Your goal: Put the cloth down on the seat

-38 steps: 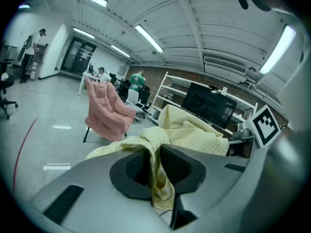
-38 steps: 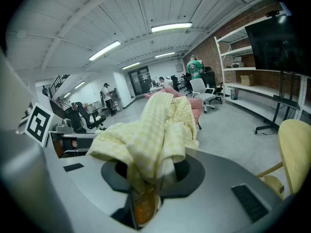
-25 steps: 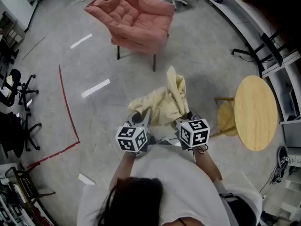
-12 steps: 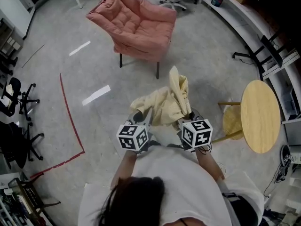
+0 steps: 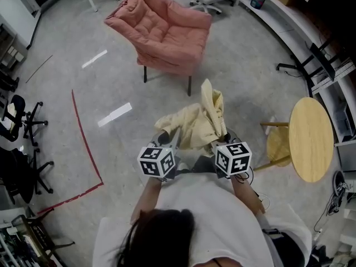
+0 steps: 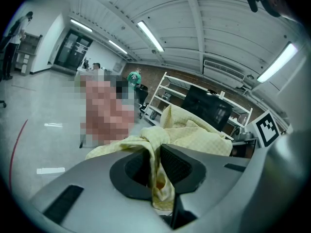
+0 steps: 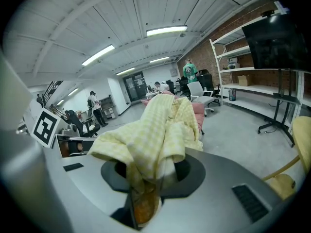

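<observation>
Carrying cloth (image 5: 194, 124) toward armchair (image 5: 167, 32): seat not yet reached

State now: the pale yellow checked cloth hangs bunched in the air between the two grippers, in front of the person's chest and over bare floor (image 5: 245, 65). It touches neither the chair nor the floor. One fold stands up above the right side of the bundle.

Left gripper (image 6: 154, 154): jaws clamped on a gathered edge of the cloth, fabric pinched between the ribbed pads and trailing out below them.

Right gripper (image 7: 150, 171): likewise closed on a thick wad of the cloth, which spills forward over the jaw tips.

Change over the last second: in the head view the pink armchair has slid down the frame toward the grippers, and the round wooden table (image 5: 311, 138) at right has shifted with it. The cloth's shape and both grips look the same throughout. Reading: the person is walking the cloth toward the chair, with no release begun.

Meaning for the task: this is the transport leg. The quilted seat (image 5: 158, 29) lies empty and well apart from the cloth, with open floor between. Judged remaining: close that gap, bring the bundle over the seat cushion, lower it, then open both jaws. The loose upright fold may flop as it lands.
</observation>
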A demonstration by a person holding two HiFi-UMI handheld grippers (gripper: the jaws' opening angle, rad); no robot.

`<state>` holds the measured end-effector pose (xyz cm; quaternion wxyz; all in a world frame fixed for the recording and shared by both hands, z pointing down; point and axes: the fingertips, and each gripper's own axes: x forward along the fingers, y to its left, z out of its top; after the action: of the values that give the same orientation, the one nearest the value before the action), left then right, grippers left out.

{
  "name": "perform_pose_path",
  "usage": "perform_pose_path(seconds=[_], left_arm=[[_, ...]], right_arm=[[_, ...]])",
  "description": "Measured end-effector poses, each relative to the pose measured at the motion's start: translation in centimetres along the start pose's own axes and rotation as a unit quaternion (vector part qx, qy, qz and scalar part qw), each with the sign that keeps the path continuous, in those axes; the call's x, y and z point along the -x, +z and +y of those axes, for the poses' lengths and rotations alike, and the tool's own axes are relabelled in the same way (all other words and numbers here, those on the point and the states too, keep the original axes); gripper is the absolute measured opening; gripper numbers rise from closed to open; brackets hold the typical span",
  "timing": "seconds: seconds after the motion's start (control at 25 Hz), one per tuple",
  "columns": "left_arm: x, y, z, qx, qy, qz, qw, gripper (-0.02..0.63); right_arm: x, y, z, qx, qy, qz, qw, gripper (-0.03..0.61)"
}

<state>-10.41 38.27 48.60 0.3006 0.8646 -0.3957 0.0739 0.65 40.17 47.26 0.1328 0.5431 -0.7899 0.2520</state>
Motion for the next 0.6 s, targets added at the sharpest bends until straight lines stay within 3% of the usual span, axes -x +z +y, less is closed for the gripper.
perform_pose_path(seconds=[0.6], left_arm=[[-3.2, 1.2, 1.3, 0.009, 0.006, 0.004, 0.9999, 0.074]], right_arm=[[-3.3, 1.8, -2.1, 0.024, 0.01, 0.005, 1.0, 0.121]])
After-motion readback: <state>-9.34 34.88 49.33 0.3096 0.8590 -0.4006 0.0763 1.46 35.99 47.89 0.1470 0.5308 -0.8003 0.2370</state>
